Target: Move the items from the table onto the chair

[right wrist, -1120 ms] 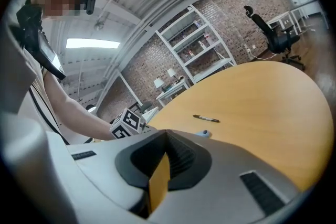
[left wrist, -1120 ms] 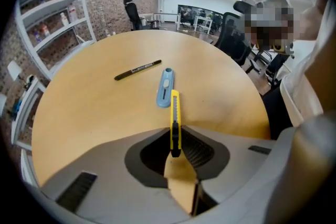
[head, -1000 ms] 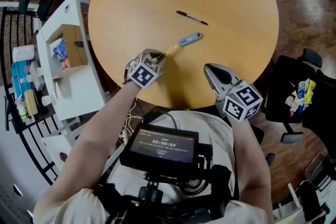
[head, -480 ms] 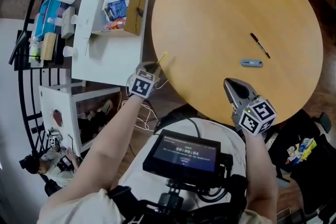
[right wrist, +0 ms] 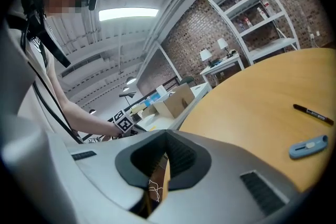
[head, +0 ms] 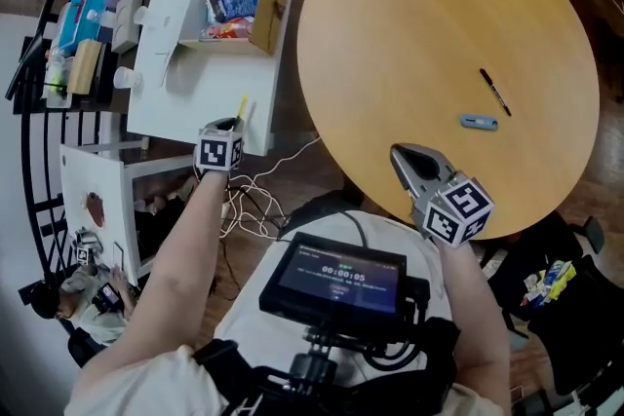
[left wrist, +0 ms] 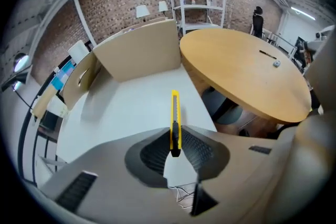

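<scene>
Grippers at work | left gripper (head: 232, 126) clamped on slim yellow plastic utility knife (head: 242, 105), held over white flat-topped surface (head: 195, 93) near open cardboard box (head: 271, 7) | right gripper (head: 403, 155) closed, empty, at round wooden table (head: 439, 5) edge | black pen (head: 494, 91), blue-grey cutter (head: 479, 122) lie on table.

The head view looks steeply down from above onto the round table (head: 439, 15) and the white desk (head: 185, 102) beside it. The left gripper view sits close behind its jaws and faces over this desk, the table at its right. The right gripper view looks almost level across the table and shares the pen (head: 494, 93) and blue cutter (head: 479, 122) with the head view.
</scene>
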